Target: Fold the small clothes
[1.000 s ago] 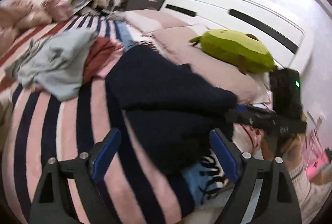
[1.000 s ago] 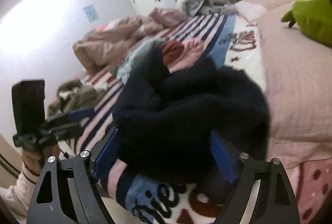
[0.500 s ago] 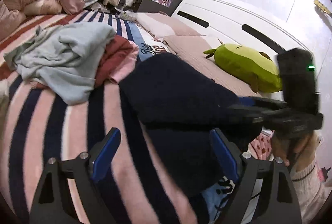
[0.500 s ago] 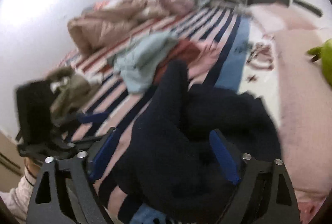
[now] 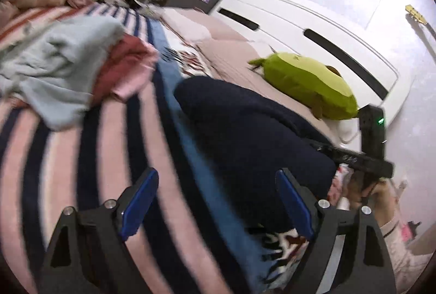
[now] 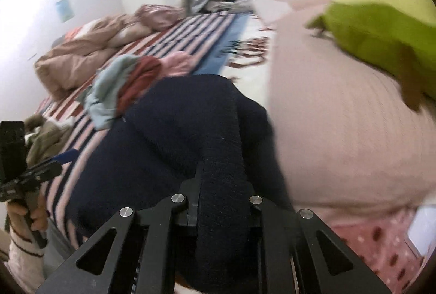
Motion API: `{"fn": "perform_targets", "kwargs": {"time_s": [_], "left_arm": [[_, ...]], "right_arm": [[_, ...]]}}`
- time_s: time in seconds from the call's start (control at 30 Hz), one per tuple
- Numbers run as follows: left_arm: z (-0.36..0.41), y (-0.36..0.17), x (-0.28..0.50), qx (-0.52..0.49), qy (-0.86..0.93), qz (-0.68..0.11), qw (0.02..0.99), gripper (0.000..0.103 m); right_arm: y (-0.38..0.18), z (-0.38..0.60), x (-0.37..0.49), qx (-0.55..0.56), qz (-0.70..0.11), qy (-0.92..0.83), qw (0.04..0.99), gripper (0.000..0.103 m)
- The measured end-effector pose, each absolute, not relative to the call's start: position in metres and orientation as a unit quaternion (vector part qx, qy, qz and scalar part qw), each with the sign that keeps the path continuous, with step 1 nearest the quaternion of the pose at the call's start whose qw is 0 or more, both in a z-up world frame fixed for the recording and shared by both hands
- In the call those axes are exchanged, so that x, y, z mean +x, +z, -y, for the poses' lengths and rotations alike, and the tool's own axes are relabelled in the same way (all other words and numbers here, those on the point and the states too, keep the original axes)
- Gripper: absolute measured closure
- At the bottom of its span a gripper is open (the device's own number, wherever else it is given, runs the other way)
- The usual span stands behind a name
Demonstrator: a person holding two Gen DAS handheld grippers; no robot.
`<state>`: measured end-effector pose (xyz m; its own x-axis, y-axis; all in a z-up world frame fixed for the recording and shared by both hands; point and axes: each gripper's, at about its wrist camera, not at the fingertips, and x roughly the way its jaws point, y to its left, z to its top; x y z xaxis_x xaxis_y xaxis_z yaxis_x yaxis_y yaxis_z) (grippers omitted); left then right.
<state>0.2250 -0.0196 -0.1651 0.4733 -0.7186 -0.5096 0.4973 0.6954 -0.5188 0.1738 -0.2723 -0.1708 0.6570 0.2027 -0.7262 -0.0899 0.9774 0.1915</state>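
A dark navy knitted garment (image 5: 245, 135) lies bunched on the striped bed cover (image 5: 68, 171). In the right wrist view my right gripper (image 6: 218, 179) is shut on a raised fold of this navy garment (image 6: 174, 135), and the cloth hides its pads. From the left wrist view the right gripper (image 5: 327, 148) reaches into the garment's right edge. My left gripper (image 5: 216, 176) hangs open just above the cover at the garment's near edge, with nothing pinched. It also shows at the far left as the left gripper (image 6: 54, 161), held in a hand.
A pile of light blue, dark red and pink clothes (image 5: 68, 70) lies left of the navy garment. A green plush toy (image 5: 308, 84) rests on a pink pillow (image 6: 340, 130) by the white headboard (image 5: 313, 29). A crumpled beige duvet (image 6: 81, 56) lies further back.
The right gripper's jaws went from wide apart around the navy garment to closed on a fold of it. The left gripper shifted a little and stayed open.
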Motion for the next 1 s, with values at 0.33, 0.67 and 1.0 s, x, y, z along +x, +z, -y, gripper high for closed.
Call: {"fn": "perform_targets", "kwargs": {"time_s": [0.33,0.67,1.0], "left_arm": [[0.092,-0.182,0.255,-0.173,-0.43,-0.449,0.764,0.003],[0.1,-0.182,0.235,-0.168,-0.415,-0.458,0.768,0.041],[0.011,-0.17,0.199,-0.137,-0.411,-0.473,0.767,0.035]], "right_arm": [[-0.205,0.291,0.163,0.081,-0.422,0.09,0.899,0.039],[-0.221,0.297,0.149,0.179,-0.415,0.158,0.878,0.073],[-0.208,0.228,0.13,0.159,-0.453,0.273,0.834,0.071]]}}
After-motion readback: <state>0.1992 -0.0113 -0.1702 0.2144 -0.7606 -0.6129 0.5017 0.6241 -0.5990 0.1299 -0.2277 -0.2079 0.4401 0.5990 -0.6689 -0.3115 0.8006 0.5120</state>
